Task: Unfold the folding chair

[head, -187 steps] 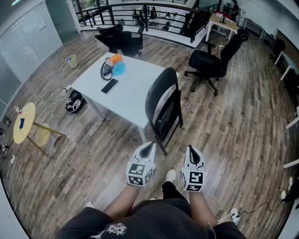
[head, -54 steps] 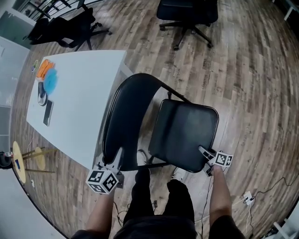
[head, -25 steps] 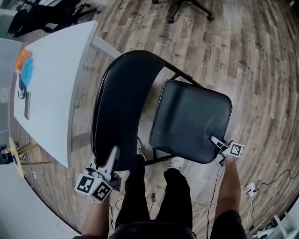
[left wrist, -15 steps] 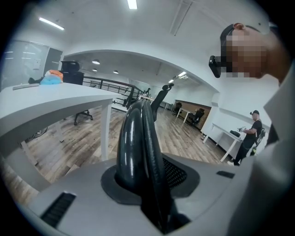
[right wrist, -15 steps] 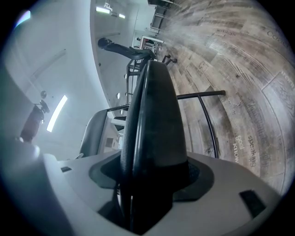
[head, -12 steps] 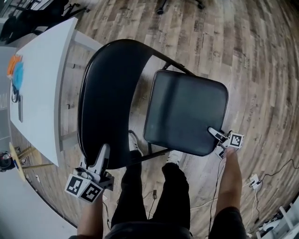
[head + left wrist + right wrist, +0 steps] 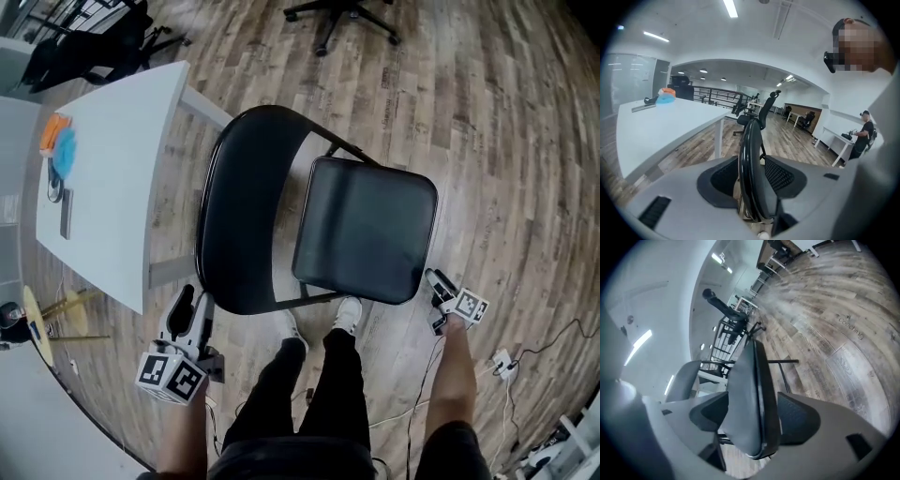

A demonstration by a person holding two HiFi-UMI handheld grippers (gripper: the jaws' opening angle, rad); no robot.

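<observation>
Chair is standing unfolded on the wood floor, just right of the white table, with its seat lying flat. Left tool is opening, the backrest rim sitting between its pads unpressed. Right tool is opening wide, the seat's near-right corner lining up between its jaws, nothing gripped.

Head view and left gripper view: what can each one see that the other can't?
Only the head view shows the chair's seat, the person's shoes and the yellow stool. Only the left gripper view shows ceiling lights, a railing and a person standing far off. Both show the black backrest and the white table.
</observation>
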